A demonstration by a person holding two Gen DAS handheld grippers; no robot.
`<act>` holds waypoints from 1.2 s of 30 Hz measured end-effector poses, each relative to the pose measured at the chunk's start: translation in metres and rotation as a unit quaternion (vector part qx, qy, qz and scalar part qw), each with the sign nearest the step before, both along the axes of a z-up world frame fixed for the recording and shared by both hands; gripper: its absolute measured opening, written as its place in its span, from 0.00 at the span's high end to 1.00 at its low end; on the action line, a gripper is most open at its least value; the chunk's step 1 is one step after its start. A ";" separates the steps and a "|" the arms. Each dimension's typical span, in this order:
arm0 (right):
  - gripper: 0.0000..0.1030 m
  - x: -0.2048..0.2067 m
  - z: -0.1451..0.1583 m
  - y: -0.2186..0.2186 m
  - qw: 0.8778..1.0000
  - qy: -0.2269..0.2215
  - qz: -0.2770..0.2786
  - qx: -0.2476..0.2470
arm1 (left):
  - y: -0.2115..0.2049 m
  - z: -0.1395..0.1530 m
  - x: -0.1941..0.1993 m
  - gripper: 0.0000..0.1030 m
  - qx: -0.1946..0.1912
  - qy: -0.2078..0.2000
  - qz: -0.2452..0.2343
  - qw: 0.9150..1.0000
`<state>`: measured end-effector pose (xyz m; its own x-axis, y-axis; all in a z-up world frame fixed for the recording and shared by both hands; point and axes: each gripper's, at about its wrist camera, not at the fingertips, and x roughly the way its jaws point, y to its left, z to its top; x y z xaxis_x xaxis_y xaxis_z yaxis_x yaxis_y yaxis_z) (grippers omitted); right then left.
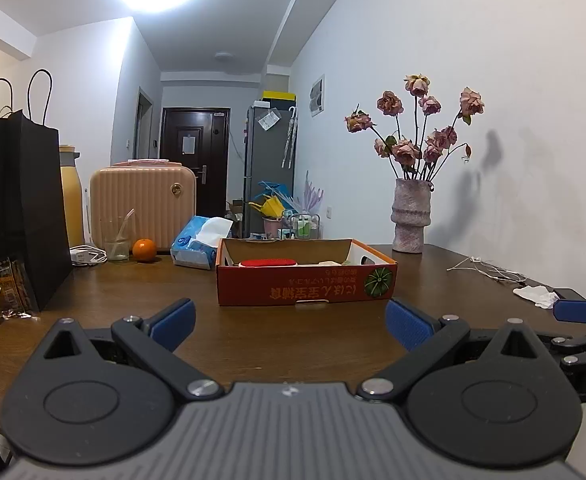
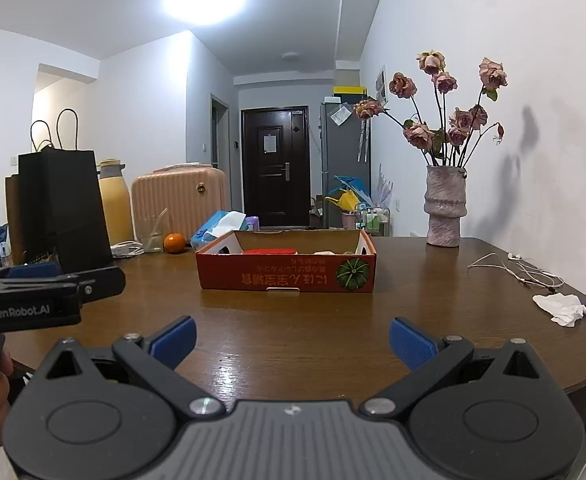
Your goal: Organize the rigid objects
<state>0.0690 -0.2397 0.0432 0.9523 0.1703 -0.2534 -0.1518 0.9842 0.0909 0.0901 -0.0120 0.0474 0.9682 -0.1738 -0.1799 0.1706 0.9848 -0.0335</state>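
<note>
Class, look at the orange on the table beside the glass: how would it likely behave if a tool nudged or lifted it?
The orange is round with nothing bracing it, so a nudge would probably roll it, perhaps toward the glass or tissue pack. It looks firm, so a pinch should hold, though its curved skin could slip.

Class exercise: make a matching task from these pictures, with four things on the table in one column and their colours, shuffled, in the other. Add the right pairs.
Things:
1. cardboard box
2. paper bag
3. small suitcase
4. crumpled tissue

Colours:
A. white
B. pink
C. red-orange
D. black

Pairs: 1-C, 2-D, 3-B, 4-A
</note>
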 end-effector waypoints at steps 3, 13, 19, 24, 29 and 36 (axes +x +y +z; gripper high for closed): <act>0.00 0.000 0.000 0.000 1.000 -0.001 -0.002 0.001 | 0.000 0.000 0.000 0.00 0.000 0.000 0.000 1.000; 0.00 -0.001 -0.001 -0.001 1.000 -0.002 -0.005 0.004 | -0.001 -0.001 0.000 0.00 0.001 0.000 -0.001 1.000; 0.00 -0.001 -0.001 -0.001 1.000 -0.002 -0.005 0.004 | -0.001 -0.001 0.000 0.00 0.001 0.000 -0.001 1.000; 0.00 0.000 -0.001 -0.003 1.000 0.000 -0.005 0.005 | -0.001 -0.001 0.000 0.00 0.001 0.000 0.000 1.000; 0.00 0.000 -0.001 -0.003 1.000 0.000 -0.005 0.004 | -0.001 -0.001 0.001 0.00 0.001 0.000 -0.001 1.000; 0.00 0.001 -0.002 -0.004 1.000 0.003 -0.004 0.006 | -0.001 -0.002 0.001 0.00 0.002 0.001 -0.002 1.000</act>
<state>0.0702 -0.2434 0.0408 0.9522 0.1652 -0.2570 -0.1429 0.9843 0.1034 0.0908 -0.0126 0.0453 0.9671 -0.1771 -0.1825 0.1746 0.9842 -0.0299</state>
